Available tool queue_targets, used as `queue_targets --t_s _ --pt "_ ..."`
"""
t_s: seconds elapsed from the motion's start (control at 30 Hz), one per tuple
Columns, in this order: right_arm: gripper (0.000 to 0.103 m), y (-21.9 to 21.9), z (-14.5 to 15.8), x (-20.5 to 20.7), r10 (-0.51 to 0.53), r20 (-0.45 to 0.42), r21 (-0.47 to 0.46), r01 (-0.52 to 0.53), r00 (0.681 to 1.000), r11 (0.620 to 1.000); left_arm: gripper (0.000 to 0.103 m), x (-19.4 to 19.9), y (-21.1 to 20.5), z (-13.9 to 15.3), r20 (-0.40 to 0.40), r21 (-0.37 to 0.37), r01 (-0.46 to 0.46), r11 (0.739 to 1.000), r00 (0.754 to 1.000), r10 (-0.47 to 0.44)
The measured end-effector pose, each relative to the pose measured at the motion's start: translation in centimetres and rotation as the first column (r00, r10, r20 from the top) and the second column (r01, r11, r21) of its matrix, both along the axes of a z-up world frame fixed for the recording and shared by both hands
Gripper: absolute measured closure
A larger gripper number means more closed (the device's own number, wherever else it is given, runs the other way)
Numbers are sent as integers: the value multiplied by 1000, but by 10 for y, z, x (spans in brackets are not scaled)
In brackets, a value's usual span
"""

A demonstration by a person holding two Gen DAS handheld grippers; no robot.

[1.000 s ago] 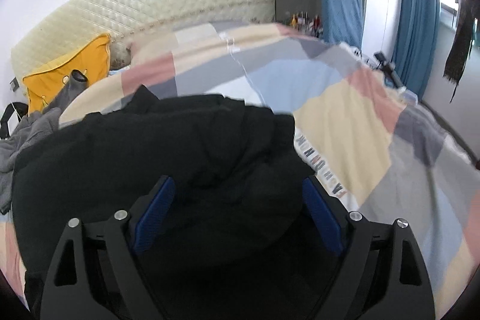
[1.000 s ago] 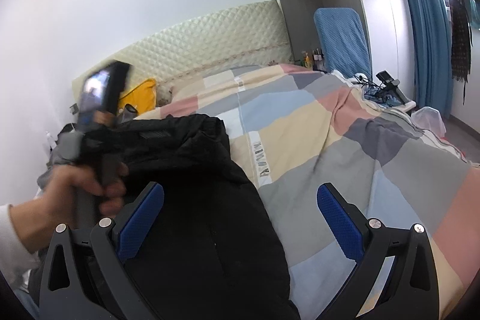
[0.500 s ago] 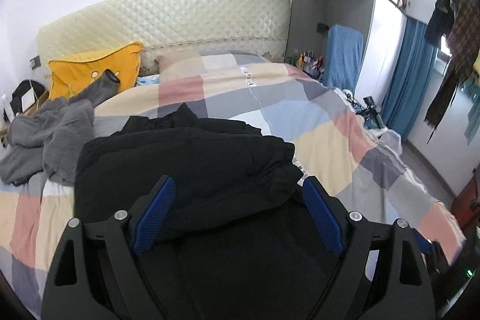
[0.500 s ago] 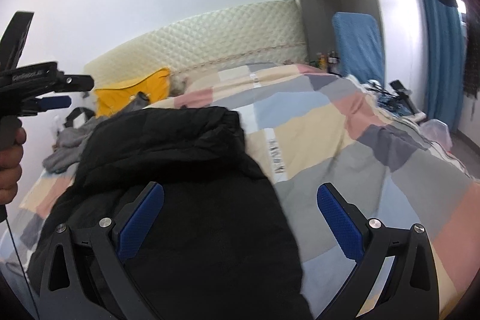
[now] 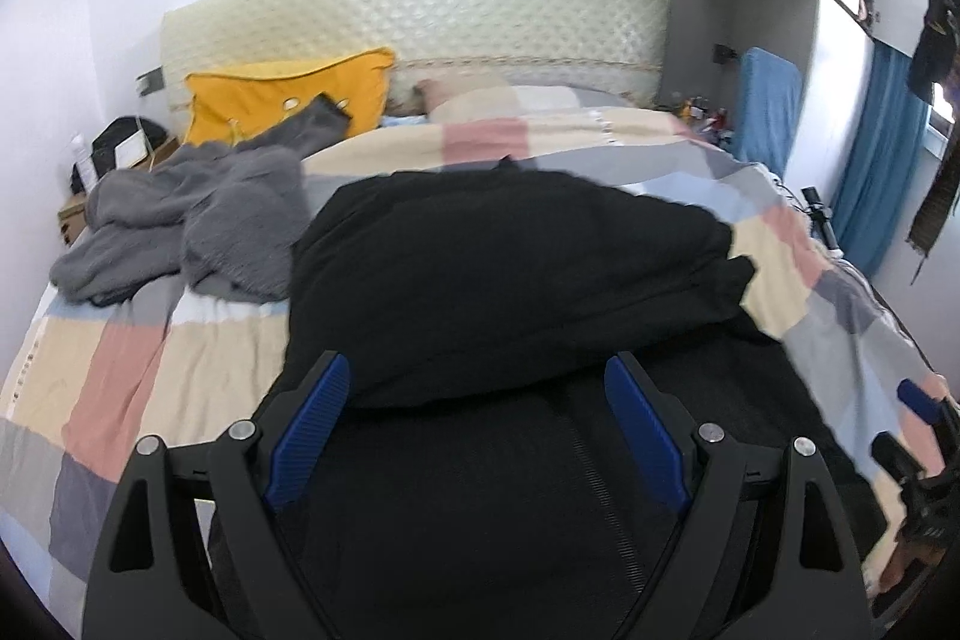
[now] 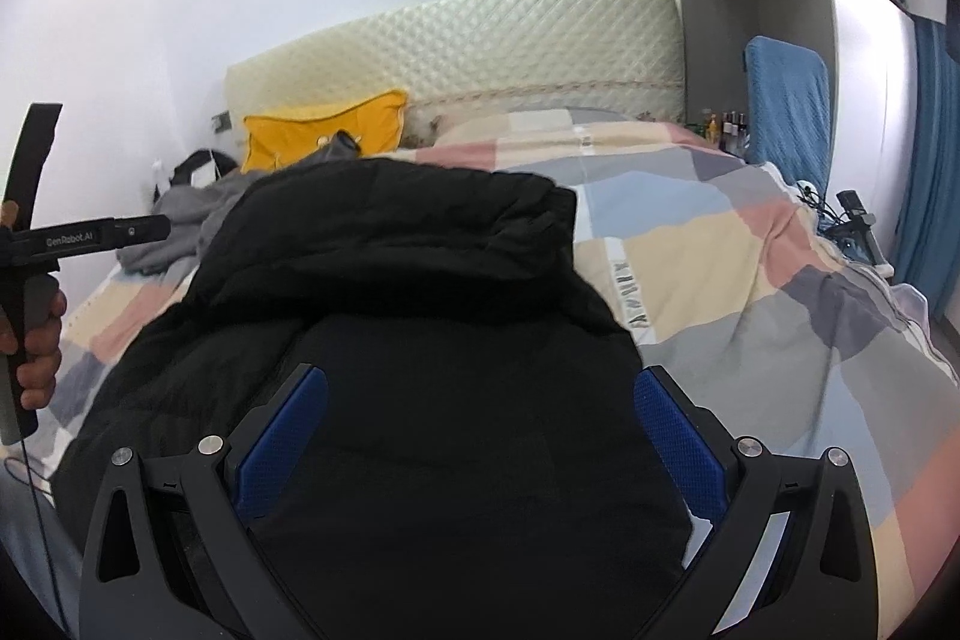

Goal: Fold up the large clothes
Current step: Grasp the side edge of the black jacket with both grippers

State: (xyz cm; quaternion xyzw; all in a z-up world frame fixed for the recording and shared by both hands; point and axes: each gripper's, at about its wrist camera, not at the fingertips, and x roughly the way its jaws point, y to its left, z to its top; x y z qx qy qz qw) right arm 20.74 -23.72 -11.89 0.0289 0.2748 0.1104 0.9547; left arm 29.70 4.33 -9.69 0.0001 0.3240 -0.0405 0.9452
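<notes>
White walls are closing in the bedroom, and we are taking the cream quilted headboard [image 5: 414, 16] as our landmark. Spreading out from its foot is a bed under a patchwork duvet of peach, pink, grey and pale blue squares [image 6: 720, 280]. Against the headboard's left end a mustard-yellow cushion [image 5: 288, 100] is leaning, and forward of that a rumpled grey fleece garment [image 5: 198, 214] is lying. To the headboard's right a blue towel-covered chair [image 6: 786, 100] is standing before blue curtains [image 5: 870, 160].

Well forward of the headboard, mid-bed, the bulky black padded jacket [image 5: 510, 280] is lying with one thick layer doubled over the other.

We are holding the left gripper [image 5: 477, 424] above the jacket, tilted down, blue pads wide apart and gripping nothing. Our right gripper [image 6: 480, 430] is hovering likewise, jaws spread and empty. Our left hand [image 6: 36, 340] is clasping its handle at the bed's left side.
</notes>
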Motion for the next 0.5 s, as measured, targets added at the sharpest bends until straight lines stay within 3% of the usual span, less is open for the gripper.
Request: queue_targets --t_s 0.13,0.27,0.5 --pt "0 6 -2 8 -2 -3 -23 2 1000 1000 16 12 24 -25 -40 0 -43 999 998 43" --pt "0 0 6 26 1 7 41 -1 1000 999 16 30 44 -46 -93 -1 -79 997 993 79" --pt "0 -1 -1 102 34 -66 105 -27 997 994 16 56 75 -79 -181 -41 -157 987 973 147"
